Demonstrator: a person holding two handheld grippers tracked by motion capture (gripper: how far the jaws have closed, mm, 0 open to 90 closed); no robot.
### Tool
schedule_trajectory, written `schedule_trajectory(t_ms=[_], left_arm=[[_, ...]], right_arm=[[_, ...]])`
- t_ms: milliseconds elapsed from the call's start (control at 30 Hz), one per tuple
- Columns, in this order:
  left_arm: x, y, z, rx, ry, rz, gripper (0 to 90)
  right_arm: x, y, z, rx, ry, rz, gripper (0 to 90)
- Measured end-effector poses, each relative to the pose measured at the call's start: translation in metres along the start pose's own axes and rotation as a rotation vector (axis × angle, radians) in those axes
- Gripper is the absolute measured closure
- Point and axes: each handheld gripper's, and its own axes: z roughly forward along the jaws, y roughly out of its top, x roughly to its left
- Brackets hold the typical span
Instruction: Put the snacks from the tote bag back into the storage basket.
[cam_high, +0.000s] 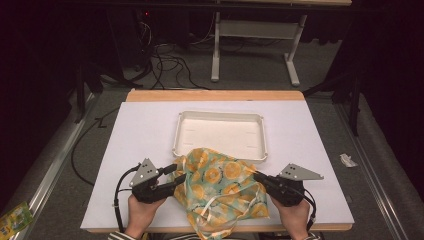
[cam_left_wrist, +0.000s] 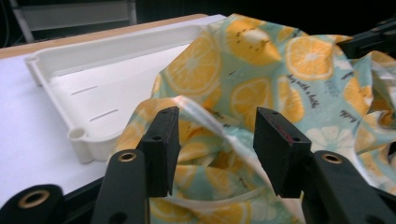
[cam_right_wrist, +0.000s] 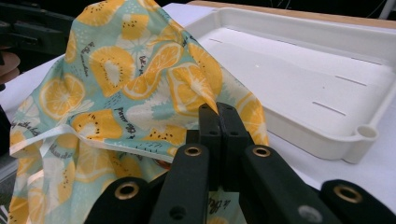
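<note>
Lemon-print cloth (cam_high: 222, 185) lies at the table's (cam_high: 130, 150) near edge, overlapping the white tray (cam_high: 220, 134); the left gripper (cam_left_wrist: 217, 140) gapes with a fold between its untouching pads, while the right gripper (cam_right_wrist: 218, 116) pinches the cloth's edge.

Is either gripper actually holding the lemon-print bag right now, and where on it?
The right gripper is shut on the lemon-print fabric bag, pinching a fold at its right side. The left gripper is open, with fabric between its jaws but not clamped.
</note>
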Motion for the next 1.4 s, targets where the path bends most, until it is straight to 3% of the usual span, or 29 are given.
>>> schedule_trajectory(t_ms=[367, 733, 933, 967, 1000, 1100, 1133, 1200, 1400], left_arm=[[0.005, -0.01, 0.012, 0.087, 0.047, -0.049, 42.0], [0.008, -0.014, 0.024, 0.137, 0.053, -0.09, 38.4], [0.005, -0.016, 0.033, 0.171, 0.014, -0.089, 54.5], [0.004, -0.016, 0.035, 0.174, 0.01, -0.089, 62.5], [0.004, -0.016, 0.036, 0.18, 0.003, -0.085, 62.5], [0.003, -0.017, 0.037, 0.191, -0.012, -0.078, 75.7], [0.003, -0.017, 0.037, 0.196, -0.016, -0.072, 84.7], [0.003, -0.017, 0.037, 0.205, -0.023, -0.06, 89.4], [0.005, -0.015, 0.027, 0.178, -0.019, -0.045, 90.0]], right_arm=[[-0.01, -0.005, -0.004, 0.002, -0.03, 0.028, 90.0], [-0.016, -0.01, -0.006, 0.009, -0.05, 0.045, 90.0], [-0.016, -0.012, -0.004, 0.015, -0.051, 0.05, 90.0], [-0.016, -0.012, -0.003, 0.018, -0.052, 0.049, 90.0], [-0.016, -0.012, -0.003, 0.018, -0.052, 0.049, 90.0], [-0.016, -0.013, -0.003, 0.02, -0.051, 0.046, 90.0], [-0.016, -0.013, -0.003, 0.023, -0.052, 0.047, 90.0], [-0.017, -0.013, -0.003, 0.02, -0.051, 0.045, 90.0], [-0.018, -0.013, -0.003, 0.021, -0.055, 0.048, 90.0]])
